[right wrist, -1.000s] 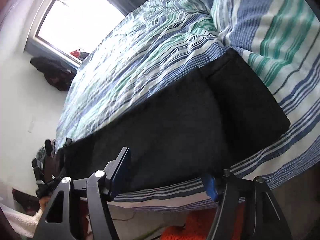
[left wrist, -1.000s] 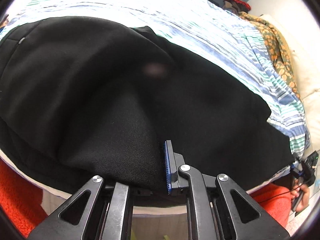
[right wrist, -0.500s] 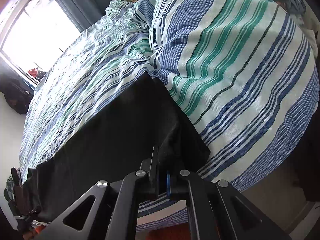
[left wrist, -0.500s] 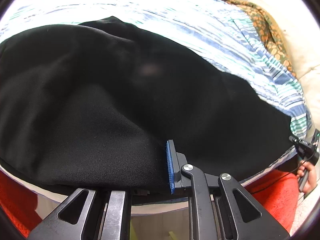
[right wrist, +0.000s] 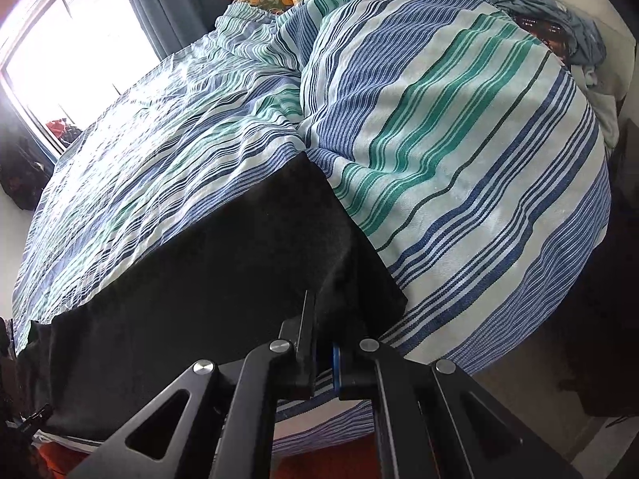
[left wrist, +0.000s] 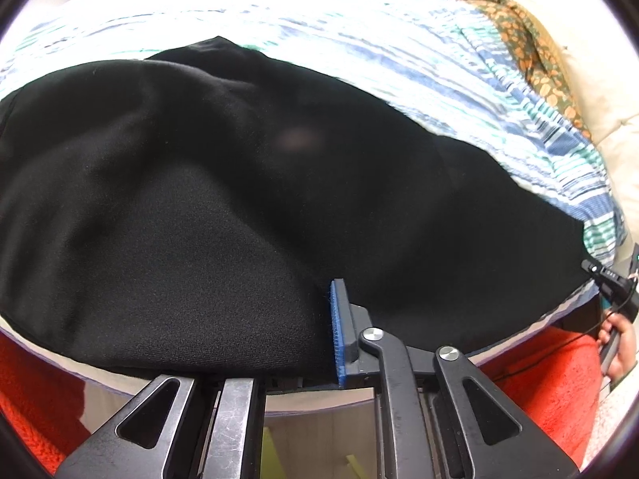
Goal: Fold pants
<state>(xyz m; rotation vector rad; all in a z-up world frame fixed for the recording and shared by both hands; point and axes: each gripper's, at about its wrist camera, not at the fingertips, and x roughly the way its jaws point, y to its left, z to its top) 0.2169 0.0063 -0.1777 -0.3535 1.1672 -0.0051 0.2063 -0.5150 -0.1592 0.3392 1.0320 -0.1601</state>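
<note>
your right hand-held gripper (right wrist: 323, 353) now has its jaws drawn narrow on the near hem corner of the black pants (right wrist: 223, 279), where a second ago they stood wide apart and short of the cloth — so that end is pinched and ready to lift. your left hand-held gripper (left wrist: 279, 343) is harder to read: its blue-padded finger (left wrist: 337, 331) presses against a bunched fold of the pants (left wrist: 239, 199), the other finger is buried under the cloth, and it looks clamped on that fold as it did a second ago, though you cannot see the second pad. the pants lie along the near edge of the bed, on the striped cover (right wrist: 459, 151), already doubled leg on leg from what shows. since the last look the left view has crept closer and the cloth fills more of it. with both ends held, the likely next step is carrying one end over toward the other — keep the tension even, or the soft knit may sag and slip off the bed edge.
</note>
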